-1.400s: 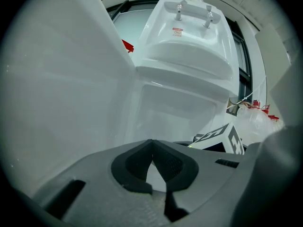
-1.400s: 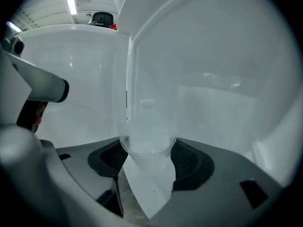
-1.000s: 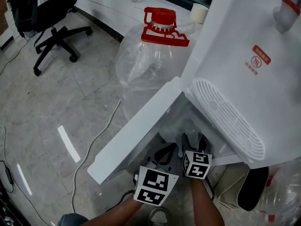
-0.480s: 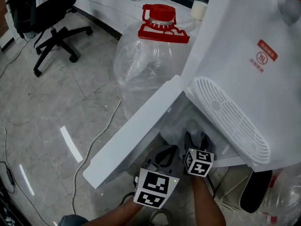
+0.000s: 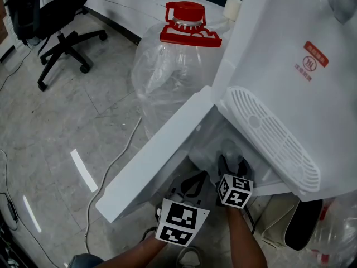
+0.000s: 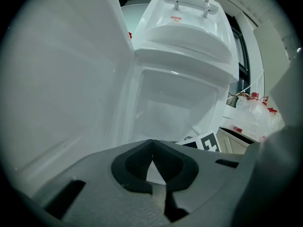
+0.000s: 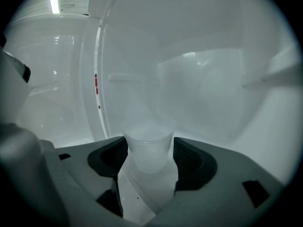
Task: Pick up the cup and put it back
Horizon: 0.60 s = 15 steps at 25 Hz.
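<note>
In the head view, both tongs reach into the open lower compartment of a white water dispenser [image 5: 290, 54], whose door [image 5: 156, 161] is swung out to the left. The left tongs [image 5: 194, 183] sit near the doorway and the right tongs [image 5: 231, 162] are a little further in. A large clear water bottle [image 5: 173, 77] (red cap) stands on the floor on the far side of the door.

In the left gripper view, the left tongs are closed tip to tip on nothing. The right gripper's marker cube [image 6: 207, 143] shows just beyond them.

In the right gripper view, the right tongs grip a translucent plastic cup [image 7: 147, 148], upright between their pads, inside the compartment. Whether its base rests on the compartment floor is hard to tell.
</note>
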{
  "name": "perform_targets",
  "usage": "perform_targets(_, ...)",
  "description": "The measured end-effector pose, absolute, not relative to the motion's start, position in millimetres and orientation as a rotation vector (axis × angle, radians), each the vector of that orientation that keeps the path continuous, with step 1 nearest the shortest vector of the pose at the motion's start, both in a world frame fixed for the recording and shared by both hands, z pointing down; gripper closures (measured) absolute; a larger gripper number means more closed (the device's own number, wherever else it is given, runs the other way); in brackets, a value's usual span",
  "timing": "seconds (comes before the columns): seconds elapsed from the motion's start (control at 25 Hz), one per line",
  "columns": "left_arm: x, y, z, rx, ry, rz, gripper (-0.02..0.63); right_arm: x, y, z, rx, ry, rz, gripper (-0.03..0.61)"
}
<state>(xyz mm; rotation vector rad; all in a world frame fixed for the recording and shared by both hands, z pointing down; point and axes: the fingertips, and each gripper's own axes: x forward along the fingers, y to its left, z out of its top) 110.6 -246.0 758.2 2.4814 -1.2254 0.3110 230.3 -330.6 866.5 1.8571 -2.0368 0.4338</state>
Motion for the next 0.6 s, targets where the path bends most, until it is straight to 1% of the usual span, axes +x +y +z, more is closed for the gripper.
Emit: perform_targets(0.6,119,-243,753,2.489,-1.203,0.304,0.601,225,-309,847,1.882,-2.054,0.464,0.298)
